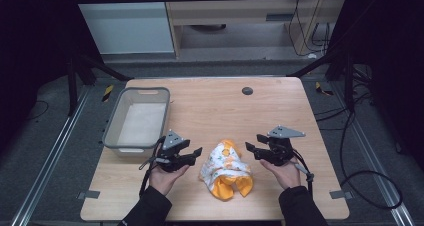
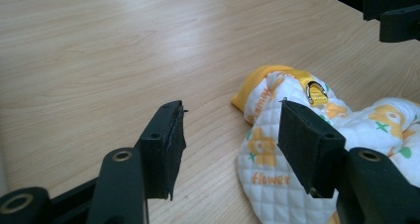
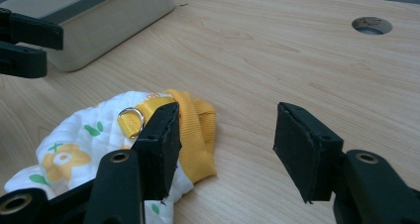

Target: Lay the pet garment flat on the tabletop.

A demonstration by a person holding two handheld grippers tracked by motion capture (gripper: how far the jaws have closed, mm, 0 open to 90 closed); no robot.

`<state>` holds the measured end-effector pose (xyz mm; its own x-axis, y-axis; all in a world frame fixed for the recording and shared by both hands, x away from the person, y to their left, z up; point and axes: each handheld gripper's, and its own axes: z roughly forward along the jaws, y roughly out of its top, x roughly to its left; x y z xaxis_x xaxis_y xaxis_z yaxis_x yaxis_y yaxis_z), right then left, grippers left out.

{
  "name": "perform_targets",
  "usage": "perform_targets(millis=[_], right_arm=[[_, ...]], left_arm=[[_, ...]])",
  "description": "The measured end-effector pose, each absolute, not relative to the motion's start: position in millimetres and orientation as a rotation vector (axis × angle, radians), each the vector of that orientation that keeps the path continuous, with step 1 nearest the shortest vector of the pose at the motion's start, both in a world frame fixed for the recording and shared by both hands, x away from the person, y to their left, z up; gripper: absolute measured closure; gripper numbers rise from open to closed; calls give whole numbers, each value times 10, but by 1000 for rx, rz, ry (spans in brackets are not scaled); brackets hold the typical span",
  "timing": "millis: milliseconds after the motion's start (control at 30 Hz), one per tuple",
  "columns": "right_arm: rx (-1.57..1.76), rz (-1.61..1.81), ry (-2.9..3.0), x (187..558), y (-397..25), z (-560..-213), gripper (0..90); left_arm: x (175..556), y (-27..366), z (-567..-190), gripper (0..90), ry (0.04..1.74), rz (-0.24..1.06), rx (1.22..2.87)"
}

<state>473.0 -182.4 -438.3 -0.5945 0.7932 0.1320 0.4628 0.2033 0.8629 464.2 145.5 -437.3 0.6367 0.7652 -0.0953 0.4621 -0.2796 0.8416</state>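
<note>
Quilted mitt (image 1: 226,168) (yellow trim) between left gripper (image 1: 196,152), right gripper (image 1: 250,148).

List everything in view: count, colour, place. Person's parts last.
Table: 1, light wood, centre of the high view.
Quilted cloth: 1, white with yellow flowers and orange trim, crumpled at the table's near middle, between the grippers.
Metal ring: 1, silver, on the cloth's orange loop.
Bin: 1, grey, nothing visible inside, table's left side.
Cable hole: 1, dark, far middle of the table.
Left gripper: 1, black, left of the cloth, jaws open.
Right gripper: 1, black, right of the cloth, jaws open.
Hands: 2, in dark sleeves, near edge.
</note>
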Motion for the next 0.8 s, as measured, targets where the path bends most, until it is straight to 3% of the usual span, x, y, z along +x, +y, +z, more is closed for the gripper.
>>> perform_targets(millis=[800], right_arm=[[1129,1305,2328,4705,-1526,-4697,486]], left_arm=[[4654,1189,-4668,415,943,299,2031]])
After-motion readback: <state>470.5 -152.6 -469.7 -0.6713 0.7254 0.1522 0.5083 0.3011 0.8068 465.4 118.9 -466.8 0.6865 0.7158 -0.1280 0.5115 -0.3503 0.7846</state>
